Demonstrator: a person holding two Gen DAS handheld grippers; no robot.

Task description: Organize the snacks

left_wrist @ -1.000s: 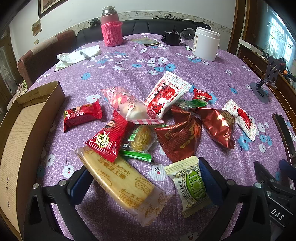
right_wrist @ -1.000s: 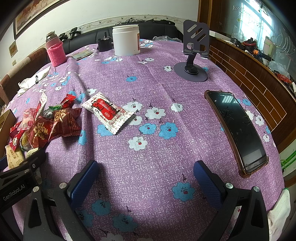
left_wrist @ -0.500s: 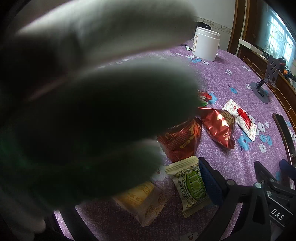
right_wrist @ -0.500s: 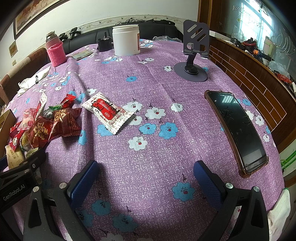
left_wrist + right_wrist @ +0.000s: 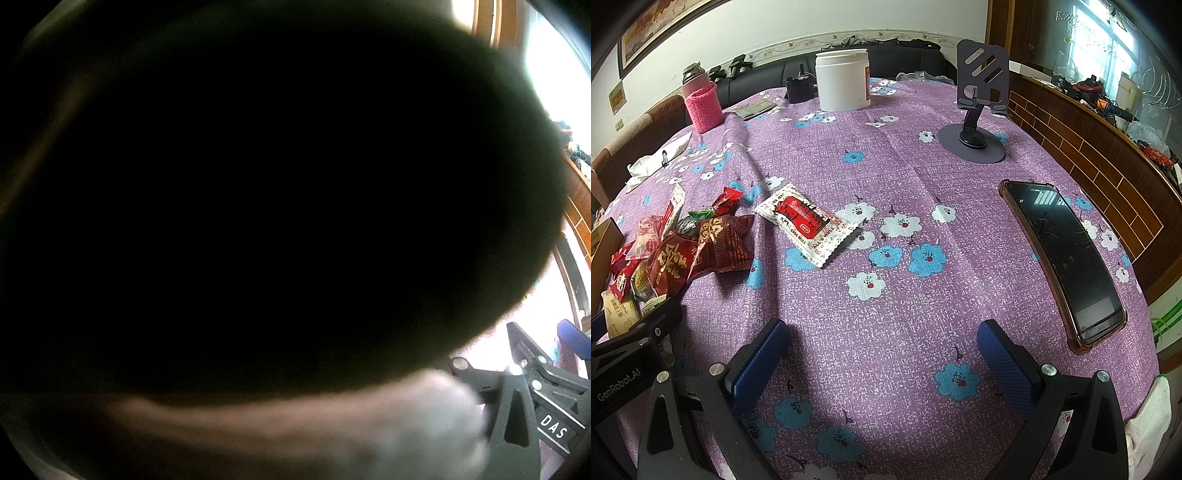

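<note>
Left wrist view: my hand (image 5: 258, 221), half across the lens before, now blacks out nearly everything; snacks hidden.

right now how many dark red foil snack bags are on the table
2. One dark red foil bag lies left of the white packet; the second bag lies further left, beside the first. The left view is blocked, so others may be hidden.

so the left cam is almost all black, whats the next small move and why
Probably clear whatever covers the left lens first: a dark blurred mass fills nearly the whole left view, so the left claw cannot be aimed. Meanwhile the right claw hangs open and empty over bare tablecloth; its likeliest first pick is the lone white-and-red snack packet, lying apart from the snack pile.
</note>
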